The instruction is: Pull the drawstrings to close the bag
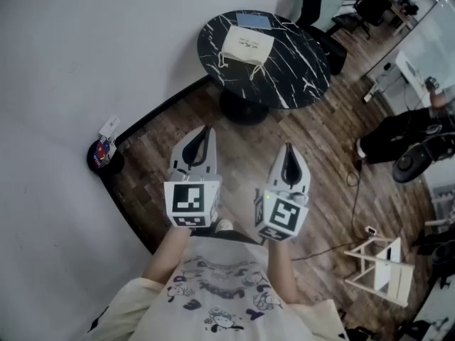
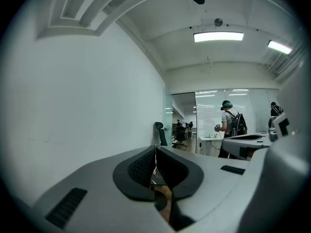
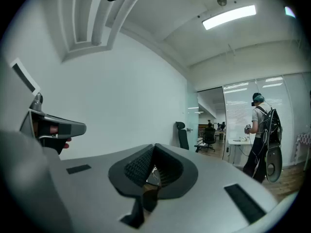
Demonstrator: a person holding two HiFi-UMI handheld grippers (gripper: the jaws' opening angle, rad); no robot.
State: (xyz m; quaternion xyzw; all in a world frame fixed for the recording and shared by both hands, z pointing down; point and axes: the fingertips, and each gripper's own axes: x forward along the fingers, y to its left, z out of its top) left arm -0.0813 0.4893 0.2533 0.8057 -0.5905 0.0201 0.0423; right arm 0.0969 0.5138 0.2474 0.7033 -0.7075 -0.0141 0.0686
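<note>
Left tool [image 1: 206, 131]: held level in front of the person's chest. Its two jaws are pressed together and nothing is between them.
Right tool [image 1: 288, 148]: just to the right of the left tool and pointing the same way. Its jaws are also closed together and it holds nothing.
Bag [image 1: 247, 45]: a cream cloth bag lying flat on the surface, well ahead of both tool tips. Neither tool touches it.
Drawstrings [image 1: 260, 69]: thin pale cord loops at the two corners of the bag nearest the tools, resting on the surface.
Surface [image 1: 302, 84]: a round black top with white veins on a single dark foot. It stands well ahead of the tools, roughly in line with the gap between them.
Flat grey-blue item [image 1: 254, 21]: lies on the surface just beyond the bag, on the side away from the tools.
Floor [image 1: 242, 158]: dark wood planks under both tools.
Wall [image 1: 78, 62]: plain white, to the left of the left tool.
Small dark round stand [image 1: 105, 156]: at the foot of the wall, to the left of the left tool, with small items on it.
White folding frame [image 1: 380, 265]: on the floor to the right of the right tool.
Person with a backpack [image 3: 261, 135]: stands at a desk far ahead and to the right of the tools.
</note>
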